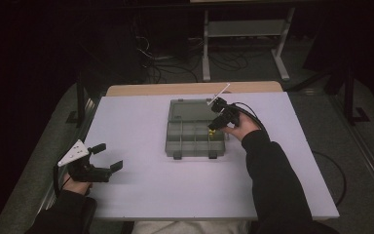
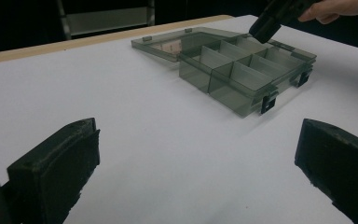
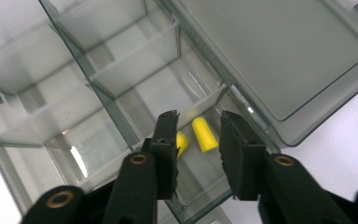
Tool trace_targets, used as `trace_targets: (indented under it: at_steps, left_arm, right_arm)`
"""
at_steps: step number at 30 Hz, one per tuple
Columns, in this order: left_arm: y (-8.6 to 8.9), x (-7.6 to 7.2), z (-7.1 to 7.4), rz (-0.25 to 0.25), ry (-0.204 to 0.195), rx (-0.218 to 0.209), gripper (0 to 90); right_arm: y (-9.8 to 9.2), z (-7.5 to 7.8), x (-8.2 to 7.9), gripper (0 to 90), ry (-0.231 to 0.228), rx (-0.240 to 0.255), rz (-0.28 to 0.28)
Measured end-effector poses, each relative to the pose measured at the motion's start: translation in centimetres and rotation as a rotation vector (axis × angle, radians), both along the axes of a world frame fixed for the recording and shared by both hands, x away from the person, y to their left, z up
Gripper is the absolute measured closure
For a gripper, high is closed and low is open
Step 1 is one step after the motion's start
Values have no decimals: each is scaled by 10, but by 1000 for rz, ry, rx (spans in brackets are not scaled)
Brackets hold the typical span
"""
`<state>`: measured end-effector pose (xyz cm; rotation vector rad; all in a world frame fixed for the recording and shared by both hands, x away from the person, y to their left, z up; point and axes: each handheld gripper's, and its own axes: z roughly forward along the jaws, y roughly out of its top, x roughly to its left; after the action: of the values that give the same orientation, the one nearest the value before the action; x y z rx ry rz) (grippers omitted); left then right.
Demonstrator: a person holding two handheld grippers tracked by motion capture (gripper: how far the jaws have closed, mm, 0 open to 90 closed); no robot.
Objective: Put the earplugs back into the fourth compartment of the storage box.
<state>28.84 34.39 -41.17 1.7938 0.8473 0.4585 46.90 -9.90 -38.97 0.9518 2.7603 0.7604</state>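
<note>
A clear grey compartment box (image 1: 187, 141) sits mid-table with its lid (image 1: 189, 110) laid open at the back. Two yellow foam earplugs (image 3: 204, 134) lie in one of its end compartments, seen as a yellow spot (image 1: 211, 131) from above. My right gripper (image 3: 196, 122) hovers just over that compartment, jaws open a little way, the plugs below the gap and untouched. In the high view it (image 1: 215, 125) hangs at the box's right rear corner. My left gripper (image 1: 109, 157) rests low near the table's left edge, jaws wide open and empty, pointing toward the box (image 2: 242, 74).
The white tabletop (image 1: 151, 195) spreads around the box, with a wooden strip (image 1: 141, 89) along its far edge. Beyond the table, cables and a grey metal stand (image 1: 246, 44) are on the floor. The other compartments of the box look empty.
</note>
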Motion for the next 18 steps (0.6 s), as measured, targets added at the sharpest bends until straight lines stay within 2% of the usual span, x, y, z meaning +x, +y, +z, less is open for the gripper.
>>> trace_targets:
  at_steps: [1,2,3,4,5,6,7,8,10,11,17,18]
  left_arm:
    - [0,0,0,0,0,0,0]
    - [0,0,0,0,0,0,0]
    - [0,0,0,0,0,0,0]
    - [0,0,0,-1,0,0,0]
    - [0,0,0,-1,0,0,0]
    - [0,0,0,0,0,0,0]
    - [0,0,0,0,0,0,0]
    - [0,0,0,0,-1,0,0]
    - [0,0,0,0,-3,1,0]
    - [0,0,0,0,-4,1,0]
    - [0,-1,0,1,-3,0,0]
    - [0,-1,0,0,-3,0,0]
  right_arm:
    - [0,0,0,623,0,0,0]
    - [-1,4,-1,568,-19,7,-6]
    - [-1,4,-1,568,-19,7,-6]
    - [-3,9,-3,495,-37,18,-15]
    - [-3,9,-3,495,-37,18,-15]
    - [-5,14,-5,418,-48,26,-34]
    - [-5,14,-5,418,-48,26,-34]
    - [-7,18,-8,362,-74,14,-52]
    - [-8,20,-9,336,-81,13,-59]
    - [-10,24,-12,280,-93,22,-71]
    - [-17,33,-19,192,-118,38,-90]
    - [-20,36,-24,155,-131,46,-97]
